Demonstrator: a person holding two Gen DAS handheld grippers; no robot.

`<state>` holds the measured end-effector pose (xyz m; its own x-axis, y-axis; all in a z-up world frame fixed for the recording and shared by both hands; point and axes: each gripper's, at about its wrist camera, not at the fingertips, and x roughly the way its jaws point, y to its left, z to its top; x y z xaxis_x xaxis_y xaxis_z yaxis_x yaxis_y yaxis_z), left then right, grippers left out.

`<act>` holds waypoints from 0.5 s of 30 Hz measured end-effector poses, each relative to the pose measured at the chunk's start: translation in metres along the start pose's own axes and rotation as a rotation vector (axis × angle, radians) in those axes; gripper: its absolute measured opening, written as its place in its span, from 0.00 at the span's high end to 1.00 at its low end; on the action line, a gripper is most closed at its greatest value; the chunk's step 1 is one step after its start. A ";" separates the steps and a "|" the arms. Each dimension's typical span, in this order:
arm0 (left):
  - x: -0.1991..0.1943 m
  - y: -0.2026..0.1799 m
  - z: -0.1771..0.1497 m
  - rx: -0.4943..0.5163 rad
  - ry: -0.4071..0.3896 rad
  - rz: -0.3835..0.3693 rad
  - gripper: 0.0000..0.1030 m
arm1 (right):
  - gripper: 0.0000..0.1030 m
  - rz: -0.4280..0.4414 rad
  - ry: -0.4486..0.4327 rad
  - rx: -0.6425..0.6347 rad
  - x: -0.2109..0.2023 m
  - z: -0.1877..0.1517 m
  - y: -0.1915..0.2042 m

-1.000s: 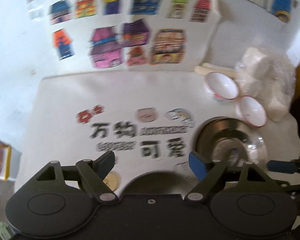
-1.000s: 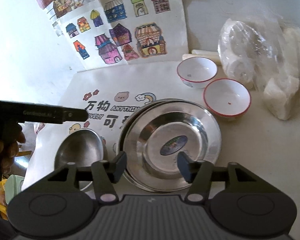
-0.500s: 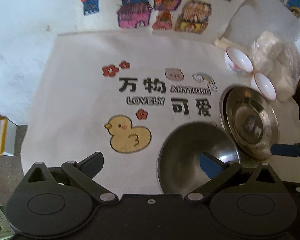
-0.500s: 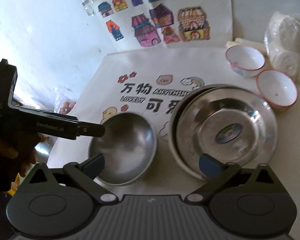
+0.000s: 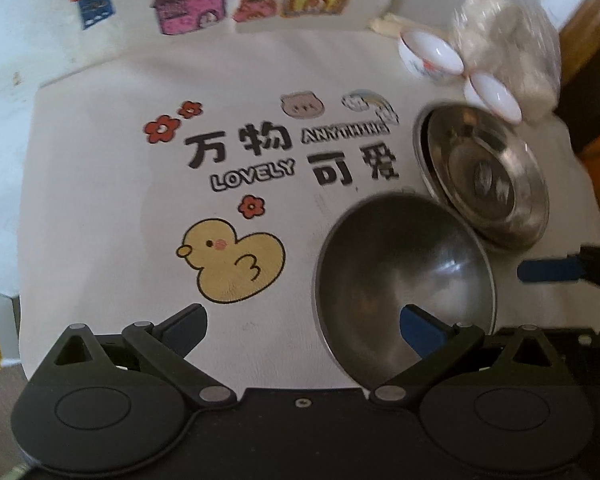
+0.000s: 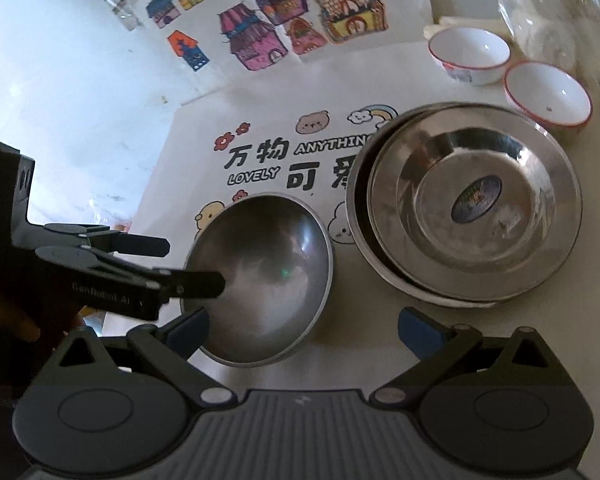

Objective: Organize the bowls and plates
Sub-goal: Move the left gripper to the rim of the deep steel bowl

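**Both tools spread wide over the steel bowl**

The left tool [image 5: 302, 326] had its jaws spread wide, having just opened, and it gripped nothing; one blue-padded finger hung over the near inside of the steel bowl [image 5: 404, 276], the other over the printed mat [image 5: 100, 184] beside the duck drawing [image 5: 232, 266]. The right tool [image 6: 302, 328] was likewise released, its jaws just opened, with its left finger at the bowl's near rim and its right finger over bare desk [image 6: 364, 344]. In the right wrist view the left tool reached in from the left, a finger tip above the bowl's edge. The bowl sat upright on the mat, just beside the stacked steel plates [image 6: 472, 208]. Beyond the plates stood two red-rimmed white bowls [image 6: 470, 54], side by side, near a clear plastic bag [image 5: 508, 40]. Coloured house drawings [image 6: 260, 40] lay at the far edge.
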<state>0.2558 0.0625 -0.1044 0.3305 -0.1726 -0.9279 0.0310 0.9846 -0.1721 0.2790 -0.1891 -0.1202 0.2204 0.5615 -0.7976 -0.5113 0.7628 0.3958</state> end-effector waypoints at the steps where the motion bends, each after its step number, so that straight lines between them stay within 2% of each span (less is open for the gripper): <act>1: 0.002 -0.002 0.000 0.027 0.010 0.010 0.01 | 0.03 -0.004 0.001 0.007 0.001 -0.001 0.000; 4: 0.008 -0.008 0.002 0.098 0.044 0.034 0.01 | 0.11 -0.014 0.004 0.022 0.004 -0.003 -0.001; 7: 0.011 -0.010 0.003 0.125 0.059 0.040 0.01 | 0.22 -0.026 0.016 0.025 0.009 -0.004 -0.001; 12: 0.010 -0.009 0.007 0.085 0.064 0.037 0.01 | 0.34 -0.029 0.034 0.030 0.017 -0.005 -0.002; 15: 0.008 -0.008 0.008 0.065 0.060 0.030 0.07 | 0.42 -0.026 0.037 0.034 0.019 -0.005 -0.003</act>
<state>0.2654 0.0539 -0.1082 0.2753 -0.1424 -0.9508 0.0839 0.9888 -0.1238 0.2802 -0.1827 -0.1386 0.2020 0.5299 -0.8237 -0.4769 0.7877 0.3899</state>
